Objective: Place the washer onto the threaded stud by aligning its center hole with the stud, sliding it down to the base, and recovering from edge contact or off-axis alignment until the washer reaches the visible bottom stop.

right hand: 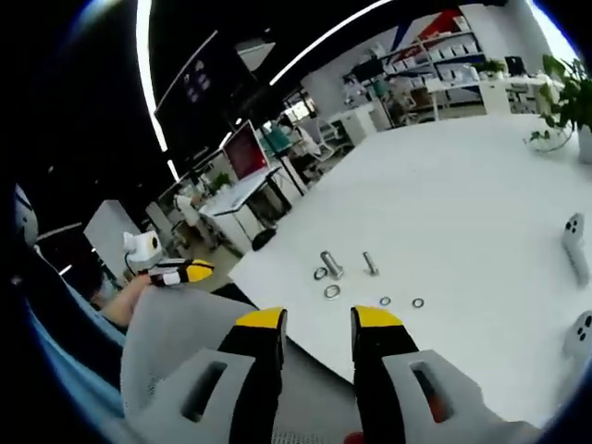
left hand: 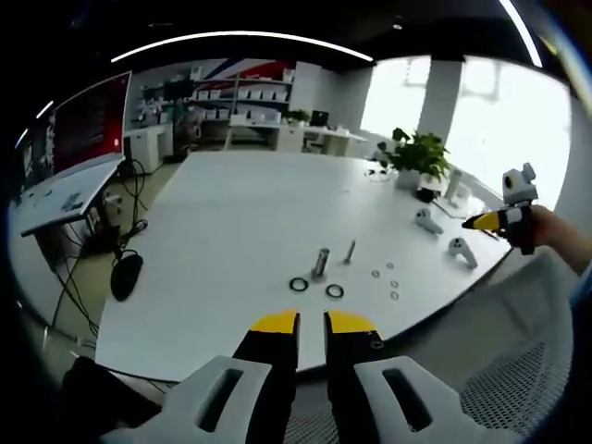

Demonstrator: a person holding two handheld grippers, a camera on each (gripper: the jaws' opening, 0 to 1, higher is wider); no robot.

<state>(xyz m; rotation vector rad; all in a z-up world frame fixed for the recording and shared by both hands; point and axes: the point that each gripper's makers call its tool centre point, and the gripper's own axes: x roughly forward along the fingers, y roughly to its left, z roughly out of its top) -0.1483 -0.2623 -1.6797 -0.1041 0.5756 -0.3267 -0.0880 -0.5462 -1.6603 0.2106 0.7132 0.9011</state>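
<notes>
A thick threaded stud (left hand: 321, 262) (right hand: 330, 264) stands upright on the white table (left hand: 231, 222) (right hand: 462, 185), with a thinner stud (left hand: 350, 251) (right hand: 370, 264) beside it. Two large washers (left hand: 298, 284) (left hand: 334, 291) (right hand: 320, 273) (right hand: 331, 291) lie flat near the thick stud's foot. Several small washers (left hand: 392, 282) (right hand: 385, 301) lie to one side. My left gripper (left hand: 312, 324) hovers off the table's near edge, its jaws a narrow gap apart and empty. My right gripper (right hand: 319, 319) is open and empty, also short of the table. Each gripper appears in the other's view (left hand: 499, 219) (right hand: 180, 271), held in a hand.
Two white hand controllers (left hand: 428, 220) (left hand: 461, 250) (right hand: 573, 240) lie on the table, and a potted plant (left hand: 416, 157) stands farther back. A grey mesh chair (left hand: 518, 370) sits beside me. Desks, a screen (left hand: 88, 125) and shelves line the far side of the room.
</notes>
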